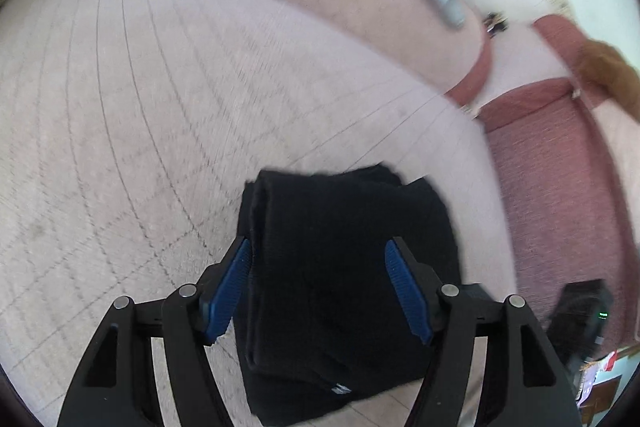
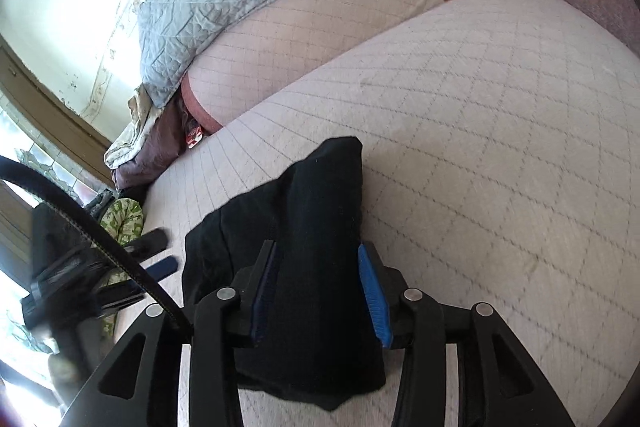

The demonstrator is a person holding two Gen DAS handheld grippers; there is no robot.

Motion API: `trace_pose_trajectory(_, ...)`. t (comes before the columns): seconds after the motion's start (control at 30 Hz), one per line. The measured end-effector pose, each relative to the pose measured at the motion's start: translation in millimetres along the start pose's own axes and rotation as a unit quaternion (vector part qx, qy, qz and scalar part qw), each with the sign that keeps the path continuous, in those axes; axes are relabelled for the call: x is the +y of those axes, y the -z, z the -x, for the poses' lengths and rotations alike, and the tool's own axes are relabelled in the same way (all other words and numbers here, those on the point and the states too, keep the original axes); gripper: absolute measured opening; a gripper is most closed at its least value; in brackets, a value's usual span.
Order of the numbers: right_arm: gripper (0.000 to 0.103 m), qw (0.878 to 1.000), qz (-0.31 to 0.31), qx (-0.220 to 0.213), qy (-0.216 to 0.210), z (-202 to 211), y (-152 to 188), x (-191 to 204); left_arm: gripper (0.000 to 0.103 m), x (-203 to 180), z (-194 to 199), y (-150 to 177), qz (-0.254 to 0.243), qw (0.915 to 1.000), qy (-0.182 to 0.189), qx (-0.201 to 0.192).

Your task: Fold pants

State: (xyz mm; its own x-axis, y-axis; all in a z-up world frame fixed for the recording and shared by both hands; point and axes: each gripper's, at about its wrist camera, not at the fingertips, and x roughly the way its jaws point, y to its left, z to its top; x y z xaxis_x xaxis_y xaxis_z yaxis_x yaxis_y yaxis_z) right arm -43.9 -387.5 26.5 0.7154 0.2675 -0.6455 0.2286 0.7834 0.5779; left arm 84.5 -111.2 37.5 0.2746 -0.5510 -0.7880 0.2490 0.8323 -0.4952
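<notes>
- The black pants lie in a small folded bundle on the pale quilted cushion, near its front edge.
- The left claw hangs right over the bundle. Its blue pads stand apart, with a gap on each side, so it holds nothing.
- The right claw is open too. The pants sit between its pads, but I cannot tell if one pad touches the cloth.
- The bundle's long side points away from both claws, toward the back of the cushion.
- Both claws seem just as near, one at each side.
- The folding looks almost done.
</notes>
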Motion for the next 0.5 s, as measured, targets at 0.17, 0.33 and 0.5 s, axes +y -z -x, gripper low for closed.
trace_pose_trajectory(0.17,0.046,1.0,-0.013,0.015,0.02,-9,0,-9,0.068,21,-24,13,0.034,0.9992,0.001,0.019)
trace_pose_trajectory(0.33,0.046,0.999,0.01,-0.002,0.038,-6,-1,4,0.068,15,4,21,0.01,0.9999,0.003,0.001)
trace_pose_trajectory(0.5,0.048,0.996,0.049,-0.046,0.06,19,2,19,0.068,-10,55,43,-0.041,0.9978,-0.007,-0.051)
